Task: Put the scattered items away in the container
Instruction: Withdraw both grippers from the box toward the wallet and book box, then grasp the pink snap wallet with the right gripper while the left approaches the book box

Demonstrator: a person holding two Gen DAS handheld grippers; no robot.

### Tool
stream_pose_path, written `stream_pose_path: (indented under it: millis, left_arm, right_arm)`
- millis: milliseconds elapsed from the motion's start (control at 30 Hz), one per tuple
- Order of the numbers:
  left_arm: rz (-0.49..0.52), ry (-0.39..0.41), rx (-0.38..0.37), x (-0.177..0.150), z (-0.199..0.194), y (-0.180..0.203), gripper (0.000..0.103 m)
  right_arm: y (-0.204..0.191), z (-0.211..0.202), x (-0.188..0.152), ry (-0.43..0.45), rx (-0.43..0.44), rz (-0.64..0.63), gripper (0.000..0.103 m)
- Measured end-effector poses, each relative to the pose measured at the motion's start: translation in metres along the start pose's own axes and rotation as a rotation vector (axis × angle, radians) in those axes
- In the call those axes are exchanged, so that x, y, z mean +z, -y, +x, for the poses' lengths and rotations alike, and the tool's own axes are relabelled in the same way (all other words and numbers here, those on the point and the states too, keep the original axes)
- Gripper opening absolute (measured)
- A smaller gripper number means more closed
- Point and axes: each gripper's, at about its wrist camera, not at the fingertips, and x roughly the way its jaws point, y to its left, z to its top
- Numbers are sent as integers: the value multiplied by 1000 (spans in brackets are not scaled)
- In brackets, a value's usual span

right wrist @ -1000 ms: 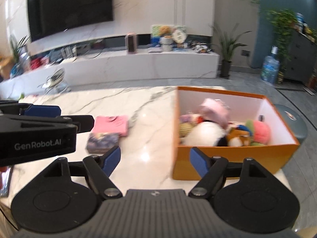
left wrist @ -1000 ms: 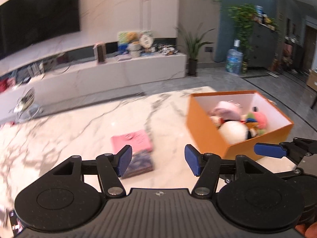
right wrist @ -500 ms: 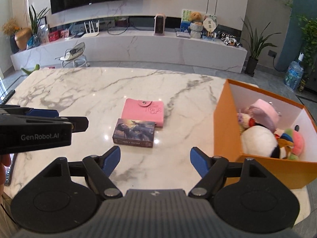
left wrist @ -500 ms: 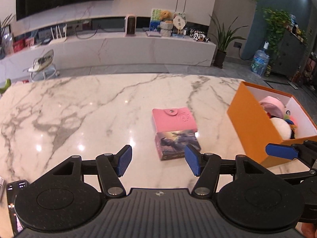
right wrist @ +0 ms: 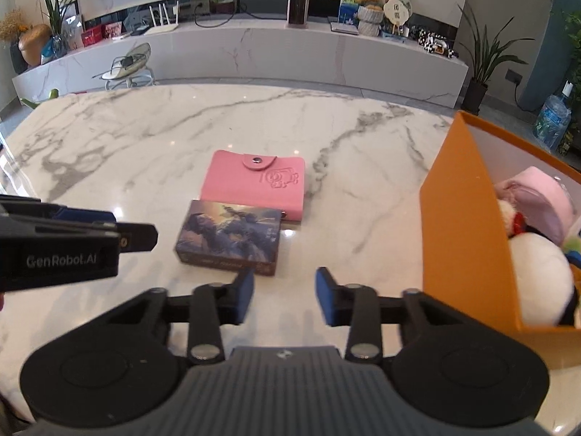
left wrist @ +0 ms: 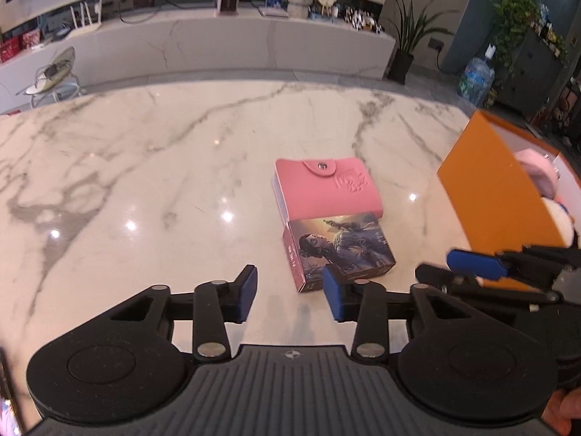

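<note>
A pink snap wallet [left wrist: 326,189] [right wrist: 256,187] and a picture-printed card box [left wrist: 339,250] [right wrist: 228,241] lie touching on the marble table [left wrist: 145,181]. An orange box [left wrist: 497,196] [right wrist: 468,236] with plush toys [right wrist: 537,276] stands at the right. My left gripper [left wrist: 289,298] is open and empty, low over the table just before the card box. My right gripper [right wrist: 284,298] is open and empty, between the card box and the orange box. Each gripper shows at the edge of the other's view.
Beyond the table's far edge runs a long white TV bench [right wrist: 290,47] with ornaments. Potted plants [right wrist: 483,61] and a water bottle [right wrist: 552,123] stand at the right. A phone [left wrist: 7,410] lies at the near left table edge.
Both grippers swung left and dropped toward the table, closing in on the card box and wallet. The orange box shifted to the right edge of both views. Jaws stayed open.
</note>
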Motion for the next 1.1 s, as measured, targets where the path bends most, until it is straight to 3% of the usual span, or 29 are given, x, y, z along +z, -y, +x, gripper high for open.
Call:
stream_pose_path:
  millis: [133,367,467,600,833,900,1100]
  left_arm:
    - [26,-57,-37,2,18,7,43]
    - [84,-119,-33,-5,35,18,43]
    - [64,-116,-11,-5,37,11,44]
    - [35,-101,34,-2,34,-3,44]
    - [-35,-74,157,5,27,-45,44]
    - [-55,-64,162,8,23,-54,44]
    - [-64,-29,150,15,21,-57,44]
  right_arm:
    - [5,26,9,-1,-12,-31,24]
    - [18,57,17,-5,-27,-41,24]
    - [17,61,18,-6,15,-44,24]
    - [4,62,19,-16,54,-55,15]
    - [-42,59,18,-32,212,-111,15]
    - [-54,56,20,-15,238,-147,15]
    - [-35,62,49,31,120,-124,16]
